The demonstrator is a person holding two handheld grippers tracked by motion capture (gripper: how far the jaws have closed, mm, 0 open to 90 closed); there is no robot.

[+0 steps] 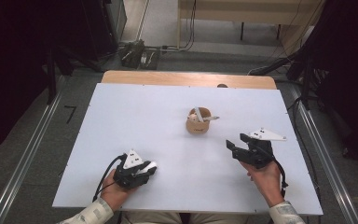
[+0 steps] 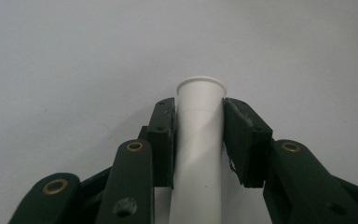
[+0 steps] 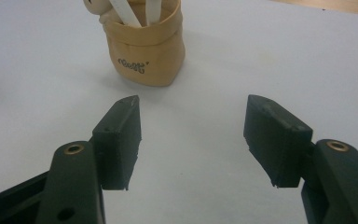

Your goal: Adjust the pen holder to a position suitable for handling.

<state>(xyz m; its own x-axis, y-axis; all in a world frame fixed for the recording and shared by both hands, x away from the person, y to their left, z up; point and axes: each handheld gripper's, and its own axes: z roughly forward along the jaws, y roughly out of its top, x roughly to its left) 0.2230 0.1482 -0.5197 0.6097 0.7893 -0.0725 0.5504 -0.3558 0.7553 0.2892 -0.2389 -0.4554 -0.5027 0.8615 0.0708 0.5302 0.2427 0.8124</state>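
The left tongs are clenched on a white paper cup: in the left gripper view the cup runs lengthwise between the two black jaws, both pads pressed flat against its sides and its rolled rim sticking out just past the tips, so the pick looks made, though whether the cup is lifted off the white table cannot be told. The right tongs are released, jaws standing wide apart with nothing between them, hovering level over the table and aimed at a small tan pouch that stands ahead of them. My reading is that the grasp is done and what is left is carrying the cup wherever it belongs, perhaps toward the pouch, with the free tongs ready to help. The high view gives the layout: the cup as a small white end poking out beyond the left tongs, the pouch well ahead and between the two tongs. The right gripper view adds close detail: white strips standing up in the pouch, a pale rounded thing at its rim, and dark lettering on its front.
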